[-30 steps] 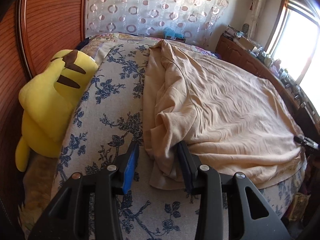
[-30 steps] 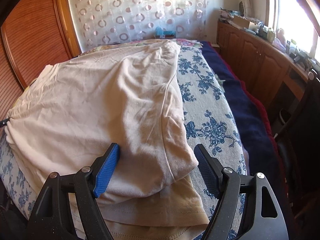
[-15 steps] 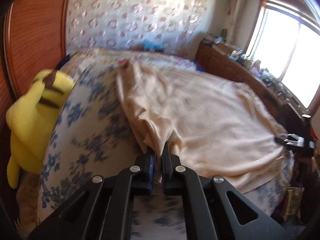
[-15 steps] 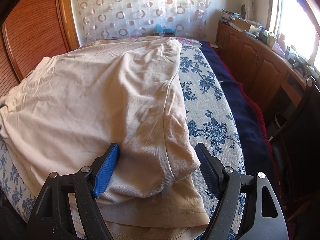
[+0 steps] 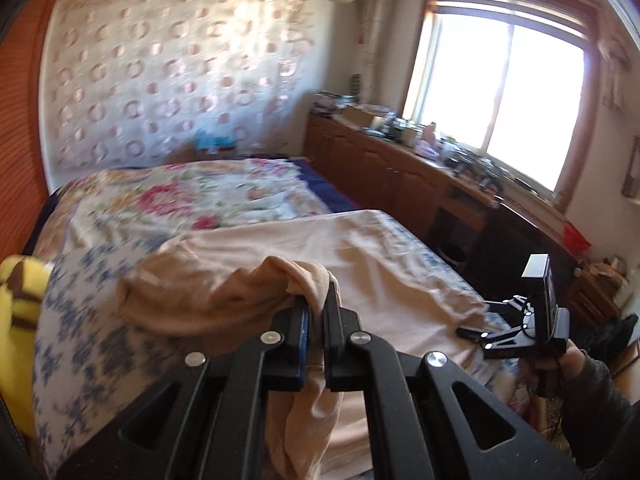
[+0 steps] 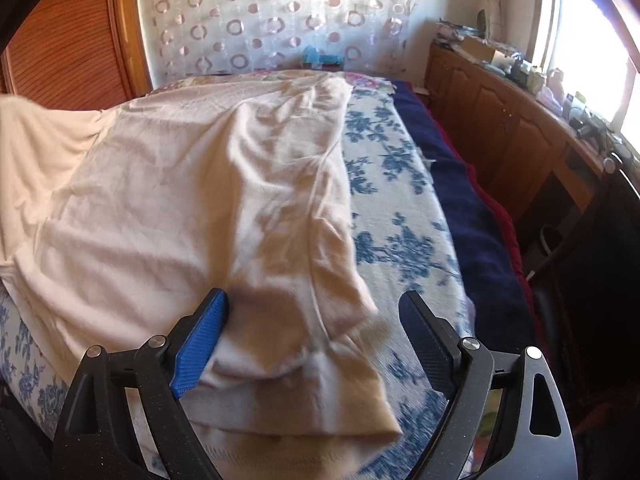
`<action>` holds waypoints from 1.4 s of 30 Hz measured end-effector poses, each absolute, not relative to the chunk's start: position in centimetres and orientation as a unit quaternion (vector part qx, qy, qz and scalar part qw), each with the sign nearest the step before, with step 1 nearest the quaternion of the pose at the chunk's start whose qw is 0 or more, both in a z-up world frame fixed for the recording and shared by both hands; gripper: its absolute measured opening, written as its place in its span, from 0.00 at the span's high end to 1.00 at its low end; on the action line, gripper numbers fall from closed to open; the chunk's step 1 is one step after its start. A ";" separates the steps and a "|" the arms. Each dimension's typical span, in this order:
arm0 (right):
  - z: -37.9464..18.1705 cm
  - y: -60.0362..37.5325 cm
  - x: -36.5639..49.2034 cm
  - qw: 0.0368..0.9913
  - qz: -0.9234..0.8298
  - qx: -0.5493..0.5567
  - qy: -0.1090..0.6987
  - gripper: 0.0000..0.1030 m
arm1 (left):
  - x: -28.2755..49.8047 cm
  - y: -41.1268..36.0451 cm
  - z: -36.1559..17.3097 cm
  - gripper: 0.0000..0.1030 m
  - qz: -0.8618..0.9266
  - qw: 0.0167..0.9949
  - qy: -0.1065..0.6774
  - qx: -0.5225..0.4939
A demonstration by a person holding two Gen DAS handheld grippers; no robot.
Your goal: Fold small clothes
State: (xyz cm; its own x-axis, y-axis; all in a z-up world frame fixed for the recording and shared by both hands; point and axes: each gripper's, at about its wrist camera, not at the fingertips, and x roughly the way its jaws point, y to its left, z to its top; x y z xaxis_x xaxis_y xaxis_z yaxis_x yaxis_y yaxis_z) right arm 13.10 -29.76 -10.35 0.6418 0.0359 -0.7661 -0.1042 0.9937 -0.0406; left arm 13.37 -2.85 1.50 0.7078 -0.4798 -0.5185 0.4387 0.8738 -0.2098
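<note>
Left claw (image 5: 315,308) clenched on a bunched fold of the wide beige cotton garment (image 5: 384,264), lifted off the bed with its blue-flowered cover (image 6: 396,216), right claw (image 6: 316,340) released, jaws opening astride the garment's near corner, yellow plush toy (image 5: 16,320) at the bed's left edge

A beige garment (image 6: 224,208) is lying on a white bedspread (image 6: 396,216) that is showing blue flowers; along its right edge a navy blanket (image 6: 472,216) is running. A yellow, brown-striped plush toy (image 5: 18,304) is sitting at its left edge.
</note>
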 end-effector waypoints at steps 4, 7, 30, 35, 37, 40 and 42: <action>-9.1 -31.1 11.1 0.916 0.059 -0.017 0.397 0.14 | 13.7 -7.1 2.6 0.99 -0.282 0.915 0.288 -0.014; -7.5 -31.8 9.4 0.928 0.042 -0.027 0.369 0.14 | 14.0 -10.0 3.3 0.99 -0.305 0.908 0.288 -0.002; -4.2 -33.9 6.2 0.943 0.046 -0.029 0.328 0.14 | 13.8 -17.4 3.2 0.65 -0.331 0.890 0.306 0.070; -4.3 -32.5 7.7 0.940 0.069 -0.034 0.333 0.14 | 13.4 -13.3 2.4 0.64 -0.282 0.909 0.301 0.060; -4.4 -31.7 8.2 0.939 0.079 -0.037 0.334 0.14 | 13.4 -11.7 1.9 0.64 -0.249 0.917 0.306 0.054; -4.3 -30.4 9.4 0.937 0.090 -0.045 0.336 0.14 | 13.3 -9.7 1.2 0.64 -0.222 0.923 0.310 0.042; -4.2 -29.4 10.2 0.935 0.098 -0.050 0.336 0.14 | 13.2 -8.6 0.8 0.64 -0.214 0.926 0.311 0.034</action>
